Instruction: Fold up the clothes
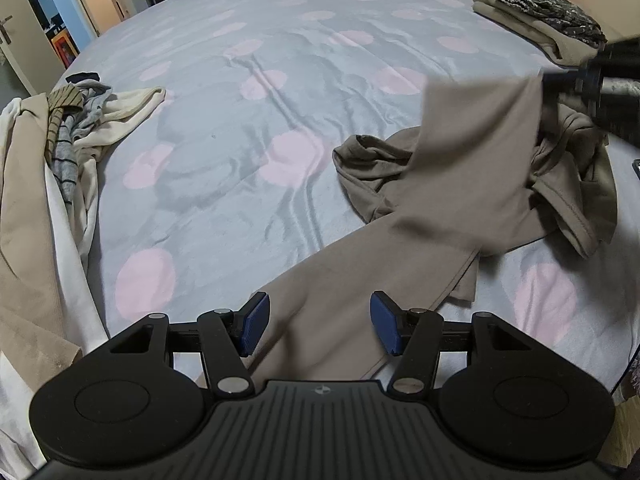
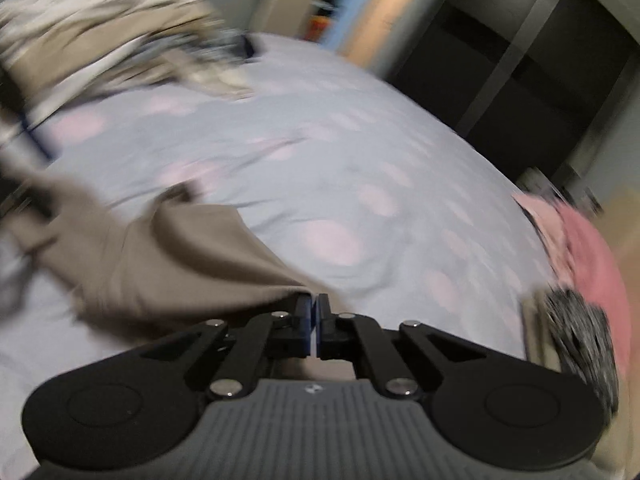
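Your left gripper (image 1: 319,326) hangs low over the bed with its 2 blue pads (image 1: 253,326) spread wide and nothing between them; one leg of the taupe trousers (image 1: 460,176) runs across the sheet directly beneath the gap, but the pads do not touch it. Your right gripper (image 2: 313,312) has its jaws pressed together on an edge of the same taupe trousers (image 2: 172,264), and the cloth trails away to the left from the pinch. In the left wrist view that right gripper (image 1: 560,80) shows at the far right, lifting a flat panel of the fabric clear of the bedsheet (image 1: 248,168) (pale blue with pink dots) while the rest of the garment lies crumpled beneath and beside it. A heap of unfolded clothes (image 1: 68,132), cream, beige and striped, sits at the left edge of the bed, well apart from the trousers. A folded stack (image 1: 536,20), beige below and a dark patterned piece on top, rests at the far right corner near a pink pillow (image 2: 592,264). The right wrist view is heavily blurred.
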Demonstrator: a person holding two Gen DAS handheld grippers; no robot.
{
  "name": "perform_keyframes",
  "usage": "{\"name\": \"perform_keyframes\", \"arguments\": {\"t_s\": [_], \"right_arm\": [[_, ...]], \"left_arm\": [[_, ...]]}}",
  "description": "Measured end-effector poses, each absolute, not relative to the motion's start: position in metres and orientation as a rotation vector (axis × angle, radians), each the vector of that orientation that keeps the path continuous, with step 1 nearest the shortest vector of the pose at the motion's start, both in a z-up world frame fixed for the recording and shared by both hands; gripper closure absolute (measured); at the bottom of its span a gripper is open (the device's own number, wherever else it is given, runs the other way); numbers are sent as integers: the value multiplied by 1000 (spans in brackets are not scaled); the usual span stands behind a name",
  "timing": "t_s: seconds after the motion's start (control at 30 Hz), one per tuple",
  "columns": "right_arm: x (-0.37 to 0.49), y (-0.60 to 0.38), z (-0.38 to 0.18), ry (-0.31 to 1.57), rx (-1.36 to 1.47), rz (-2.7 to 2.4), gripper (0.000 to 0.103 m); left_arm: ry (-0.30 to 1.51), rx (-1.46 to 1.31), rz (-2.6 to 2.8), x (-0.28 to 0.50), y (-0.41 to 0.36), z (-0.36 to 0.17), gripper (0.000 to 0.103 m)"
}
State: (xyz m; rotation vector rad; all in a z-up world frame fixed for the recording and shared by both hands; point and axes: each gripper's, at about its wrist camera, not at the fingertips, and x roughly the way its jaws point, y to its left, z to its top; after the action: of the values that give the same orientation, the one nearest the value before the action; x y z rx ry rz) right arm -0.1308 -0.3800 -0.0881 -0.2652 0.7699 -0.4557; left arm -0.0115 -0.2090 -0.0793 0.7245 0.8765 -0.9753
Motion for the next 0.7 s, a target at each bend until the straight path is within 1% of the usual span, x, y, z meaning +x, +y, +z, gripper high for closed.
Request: {"name": "perform_keyframes", "arguments": {"t_s": [0.17, 0.3, 0.47, 0.7], "right_arm": [[-159, -435, -59, 711, -106, -724, 101], [-187, -472, -43, 697, -50, -906, 101], [-215, -510, -35, 741, -33, -1068, 101], [-242, -557, -50, 850, -4, -1192, 101]], "left_arm": [[874, 735, -979, -11, -212, -82, 49], [872, 729, -982, -8, -218, -84, 49], [901, 667, -1003, -1, -231, -80, 49], [925, 595, -1023, 3, -255, -75, 49]]}}
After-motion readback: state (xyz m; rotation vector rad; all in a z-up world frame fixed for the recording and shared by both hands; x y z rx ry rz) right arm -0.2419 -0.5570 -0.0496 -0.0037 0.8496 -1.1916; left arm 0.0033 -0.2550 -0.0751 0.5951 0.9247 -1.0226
